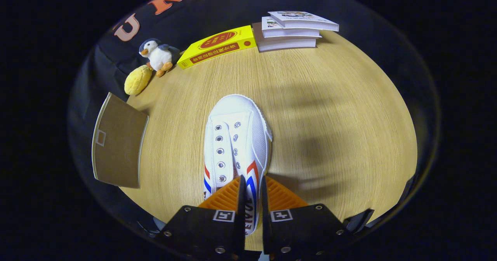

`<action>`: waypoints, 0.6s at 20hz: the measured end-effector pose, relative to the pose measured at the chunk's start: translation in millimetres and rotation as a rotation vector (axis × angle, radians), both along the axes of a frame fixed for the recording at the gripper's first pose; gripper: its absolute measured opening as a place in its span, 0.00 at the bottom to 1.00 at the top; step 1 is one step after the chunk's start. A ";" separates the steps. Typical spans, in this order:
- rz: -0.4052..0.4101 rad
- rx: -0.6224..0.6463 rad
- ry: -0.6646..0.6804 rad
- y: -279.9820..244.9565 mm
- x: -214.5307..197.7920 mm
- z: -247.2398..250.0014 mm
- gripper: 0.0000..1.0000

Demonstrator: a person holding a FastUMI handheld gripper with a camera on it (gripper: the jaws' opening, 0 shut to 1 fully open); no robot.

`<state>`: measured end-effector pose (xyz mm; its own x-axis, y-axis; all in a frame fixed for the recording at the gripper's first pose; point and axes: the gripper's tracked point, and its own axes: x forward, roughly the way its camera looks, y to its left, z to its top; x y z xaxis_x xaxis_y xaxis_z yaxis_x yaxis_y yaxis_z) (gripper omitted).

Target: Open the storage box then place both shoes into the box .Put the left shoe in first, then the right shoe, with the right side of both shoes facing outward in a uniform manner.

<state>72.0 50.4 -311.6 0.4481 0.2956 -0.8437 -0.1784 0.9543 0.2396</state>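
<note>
A white canvas shoe (236,144) with red and blue side stripes and metal eyelets points its toe away from me, over the wooden table (330,109). My gripper (252,193) is shut on the shoe's right side wall near the heel, with one finger inside the opening and the other outside. The shoe's heel end is hidden behind my fingers. To the left of the shoe a brown cardboard flap (116,144) of the storage box stands at the table's edge.
At the far side of the table lie a yellow book (217,46) and a stack of three books (295,30). A plush penguin (159,55) and a yellow plush toy (138,80) sit at the far left.
</note>
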 end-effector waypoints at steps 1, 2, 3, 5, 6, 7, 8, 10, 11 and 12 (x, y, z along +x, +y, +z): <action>-0.023 0.008 -0.010 -1.0 1.5 0.1 0.12; -0.038 0.000 -0.031 -1.5 2.9 2.7 0.00; -0.046 -0.019 -0.053 -4.3 3.0 7.3 0.00; -0.069 -0.006 -0.074 -0.3 3.5 23.4 0.00; -0.083 0.028 -0.076 6.3 4.9 34.7 0.00; -0.093 0.055 -0.084 13.4 6.2 47.3 0.00; -0.097 0.066 -0.101 19.4 6.3 61.3 0.00; -0.095 0.069 -0.144 36.2 4.8 89.9 0.00; -0.098 0.081 -0.161 45.8 3.7 103.5 0.00; -0.098 0.100 -0.172 59.8 1.8 116.4 0.00</action>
<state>73.8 110.1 -195.2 0.6134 0.3220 -0.7212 -0.1326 0.9421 0.3079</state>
